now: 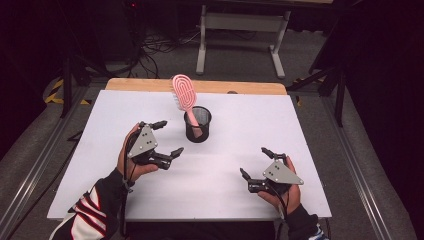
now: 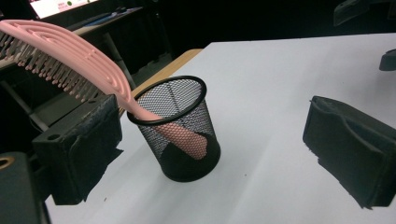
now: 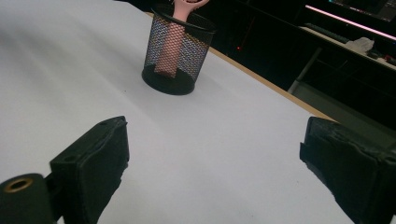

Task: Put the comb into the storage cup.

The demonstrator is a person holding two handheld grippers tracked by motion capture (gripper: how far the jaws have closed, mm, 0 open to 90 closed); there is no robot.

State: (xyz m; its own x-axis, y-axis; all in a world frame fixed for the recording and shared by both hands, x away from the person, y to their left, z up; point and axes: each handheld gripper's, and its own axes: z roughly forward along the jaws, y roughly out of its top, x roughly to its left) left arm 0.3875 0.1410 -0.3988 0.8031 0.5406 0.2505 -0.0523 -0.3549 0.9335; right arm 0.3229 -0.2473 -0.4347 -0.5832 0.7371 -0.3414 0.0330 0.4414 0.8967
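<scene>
A pink hairbrush [image 1: 184, 93] stands handle-down in a black mesh cup [image 1: 198, 125] near the middle of the white board; its head leans back and left over the rim. The left gripper view has the brush [image 2: 70, 60] and the cup [image 2: 180, 135] close ahead. My left gripper [image 1: 169, 137] is open just left of the cup, holding nothing. My right gripper [image 1: 256, 162] is open near the front right, well clear of the cup [image 3: 176, 49]. The brush handle [image 3: 168, 51] shows through the mesh in the right gripper view.
The white board [image 1: 100, 130] lies on a wooden table whose far edge [image 1: 200, 86] shows behind it. A grey metal frame [image 1: 240, 30] and cables stand on the floor beyond. Bare board lies between the two grippers.
</scene>
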